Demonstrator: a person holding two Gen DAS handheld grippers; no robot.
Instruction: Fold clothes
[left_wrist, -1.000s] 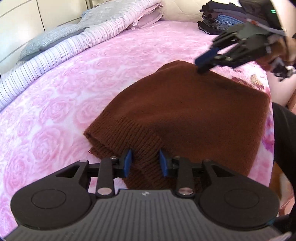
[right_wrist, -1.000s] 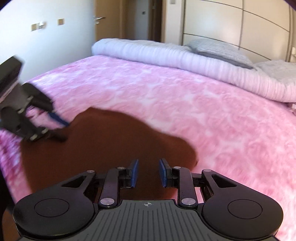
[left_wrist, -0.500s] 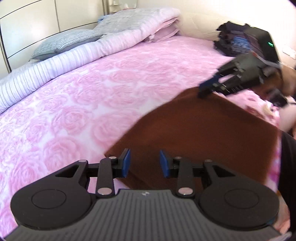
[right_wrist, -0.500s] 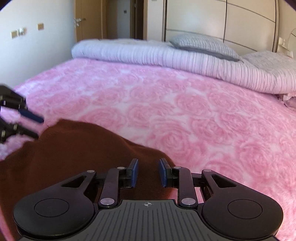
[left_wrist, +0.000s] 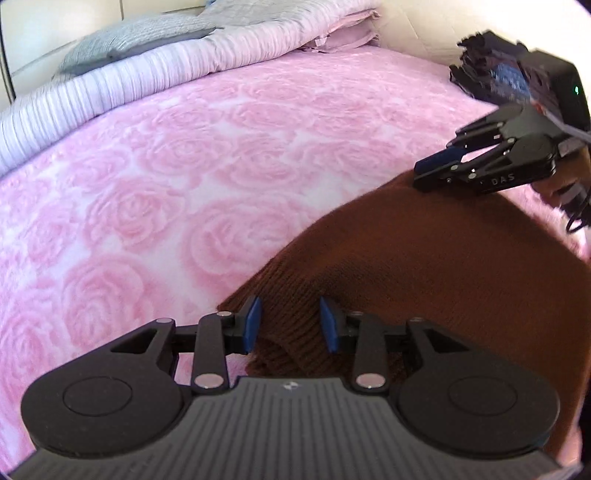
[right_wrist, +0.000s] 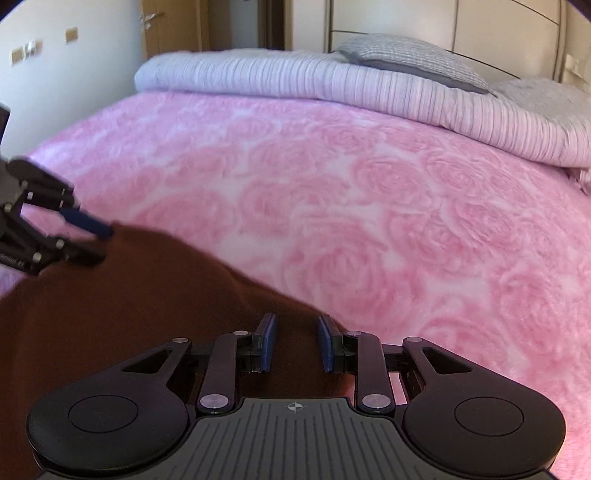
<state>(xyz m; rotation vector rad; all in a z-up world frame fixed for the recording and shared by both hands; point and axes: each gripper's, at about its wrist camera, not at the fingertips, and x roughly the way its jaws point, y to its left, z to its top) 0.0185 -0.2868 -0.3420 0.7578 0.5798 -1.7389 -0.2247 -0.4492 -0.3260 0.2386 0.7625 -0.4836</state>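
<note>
A brown knitted sweater (left_wrist: 424, 266) lies on the near part of the bed, spread over a pink rose-patterned blanket (left_wrist: 177, 177). Its ribbed hem is bunched at the corner closest to the left wrist camera, where the knit doubles over itself in a small fold.

The left tongs (left_wrist: 290, 325) sit at that ribbed corner, their blue pads spread with the thick edge of the knit lying between them; the pads do not look pressed into the cloth. The right tongs (right_wrist: 294, 341) hover over the opposite corner of the sweater, jaws likewise apart, with brown fabric under and between the pads. From the left wrist view the right tongs (left_wrist: 436, 171) appear at the sweater's far edge, tips down at the cloth, though whether they actually touch it is hard to tell through the blur. In the right wrist view the left tongs (right_wrist: 88, 236) show at the left, at the sweater's edge where it meets the blanket.

Farther up the bed a striped lilac duvet (right_wrist: 369, 85) is rolled back across the width, with a grey pillow (right_wrist: 410, 61) resting on it. A stack of dark folded clothes (left_wrist: 491, 74) sits at the far right corner of the bed, behind the right tongs. Pale wardrobe panels (right_wrist: 443, 22) and a wooden door (right_wrist: 170, 26) stand beyond the bed.
</note>
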